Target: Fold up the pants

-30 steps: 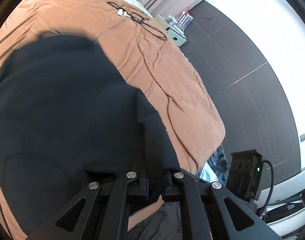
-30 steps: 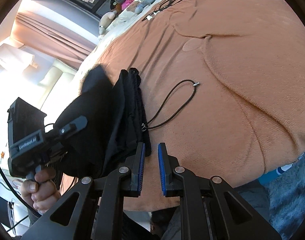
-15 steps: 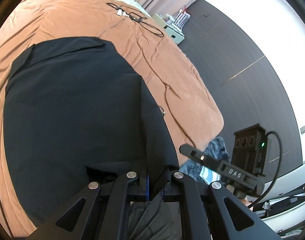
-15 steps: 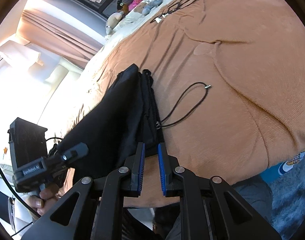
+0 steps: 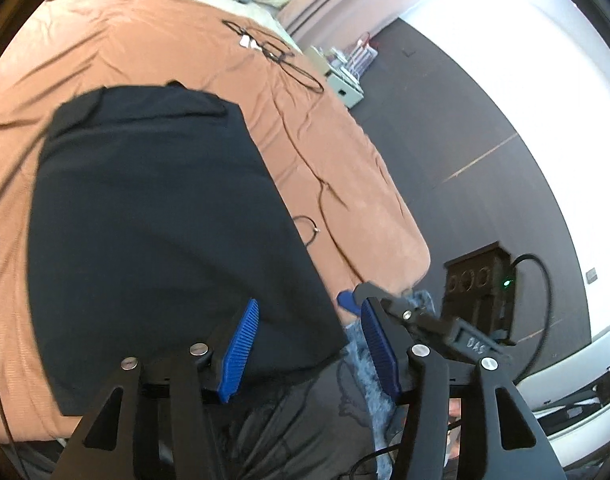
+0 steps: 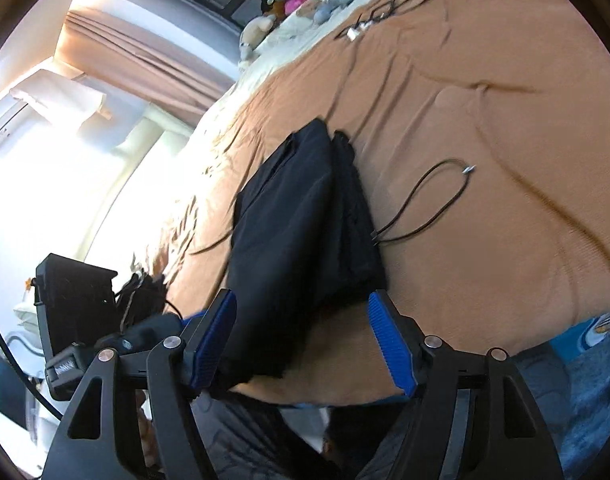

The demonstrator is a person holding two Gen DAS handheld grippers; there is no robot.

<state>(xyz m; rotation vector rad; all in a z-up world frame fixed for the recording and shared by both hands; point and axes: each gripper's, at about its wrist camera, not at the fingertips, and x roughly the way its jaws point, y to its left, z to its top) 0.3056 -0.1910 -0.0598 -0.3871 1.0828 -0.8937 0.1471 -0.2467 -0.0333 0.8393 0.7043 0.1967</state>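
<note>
The black pants (image 5: 153, 216) lie folded flat on the brown bedspread (image 5: 329, 152), near the bed's front edge. In the right wrist view the pants (image 6: 301, 232) show as a long dark stack with a drawstring (image 6: 425, 200) trailing to the right. My left gripper (image 5: 309, 344) is open and empty, its blue pads spread over the pants' near right corner. My right gripper (image 6: 305, 340) is open and empty, its pads spread around the near end of the pants. The right gripper also shows in the left wrist view (image 5: 365, 300).
Black cables (image 5: 273, 52) lie on the far part of the bed. Stuffed toys (image 6: 305, 4) sit at the headboard. A dark floor (image 5: 465, 140) runs to the right of the bed, with a small shelf (image 5: 345, 80) beside it. A blue rug (image 6: 593, 392) lies below the bed edge.
Both grippers have opened and let go of the pants. The pants, held up a second ago, now lie flat on the bed.
</note>
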